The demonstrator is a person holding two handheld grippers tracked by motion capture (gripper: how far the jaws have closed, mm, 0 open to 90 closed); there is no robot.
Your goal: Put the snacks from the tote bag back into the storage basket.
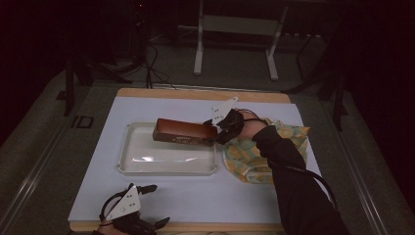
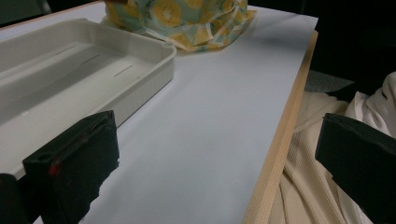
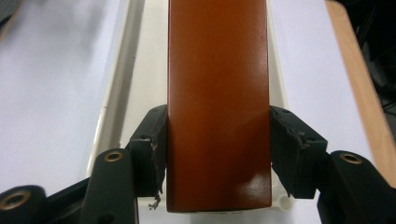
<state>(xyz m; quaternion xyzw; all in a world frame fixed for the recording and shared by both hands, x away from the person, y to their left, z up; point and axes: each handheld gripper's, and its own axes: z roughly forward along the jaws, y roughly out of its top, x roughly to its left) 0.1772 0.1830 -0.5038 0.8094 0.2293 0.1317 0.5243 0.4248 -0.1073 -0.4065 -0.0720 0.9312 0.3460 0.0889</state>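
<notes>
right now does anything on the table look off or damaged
Little stands out. The yellow patterned cloth lies crumpled beside the white tray instead of flat. In the right gripper view the right gripper has frayed, chipped edges on its black pads, which clamp the brown box. Nothing is spilled.

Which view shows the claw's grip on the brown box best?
The right gripper view: both pads clamp the brown box over the tray. The high view shows the box held by the right claw from farther off.
</notes>
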